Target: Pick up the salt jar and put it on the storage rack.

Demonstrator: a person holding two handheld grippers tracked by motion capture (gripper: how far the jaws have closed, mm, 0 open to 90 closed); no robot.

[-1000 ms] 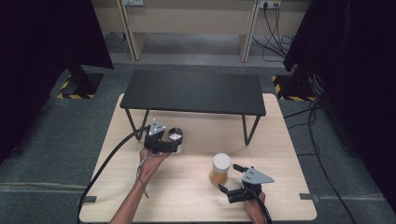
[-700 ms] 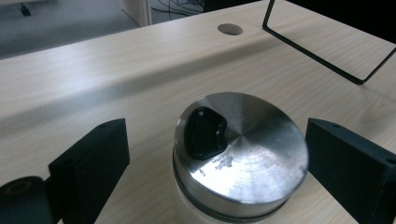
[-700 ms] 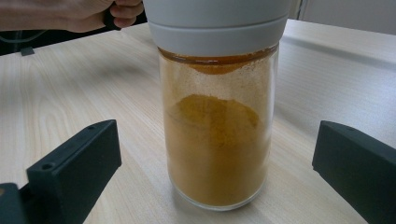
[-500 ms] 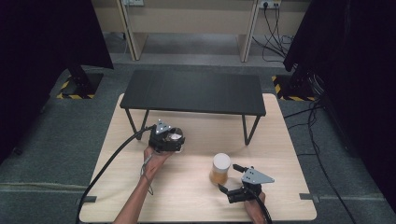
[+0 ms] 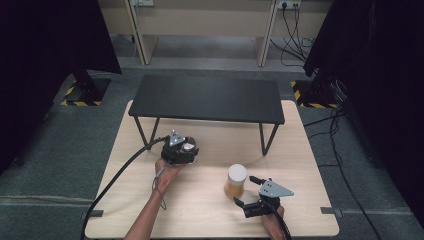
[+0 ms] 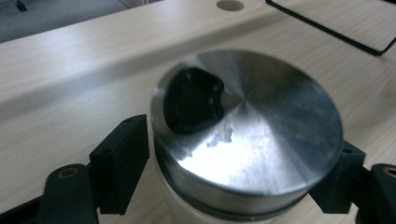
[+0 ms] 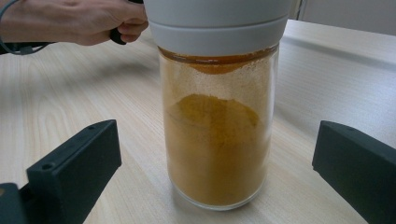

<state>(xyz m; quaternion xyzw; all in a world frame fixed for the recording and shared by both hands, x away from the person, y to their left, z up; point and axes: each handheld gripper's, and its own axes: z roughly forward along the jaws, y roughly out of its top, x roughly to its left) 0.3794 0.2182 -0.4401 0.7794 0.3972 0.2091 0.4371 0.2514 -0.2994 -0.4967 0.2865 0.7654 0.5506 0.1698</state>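
High view: left gripper point(image 5: 181, 150) pointing down near the black rack point(image 5: 207, 97); right gripper point(image 5: 244, 191) held level, facing the orange-powder jar point(image 5: 235, 180) on the surface point(image 5: 300, 150).

Left gripper view: jaws just closed in, pressing both sides of a steel-lidded jar point(image 6: 247, 126), likely to lift it.

Right gripper view: jaws wide apart, flanking the orange-powder jar without touching, seemingly lined up for a grasp.

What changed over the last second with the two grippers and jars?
The left gripper has just been closing its jaws around the metal-lidded jar, pads now at its sides. The left hand shifted only slightly. The right gripper stayed open, astride the jar of yellow powder, which did not move.
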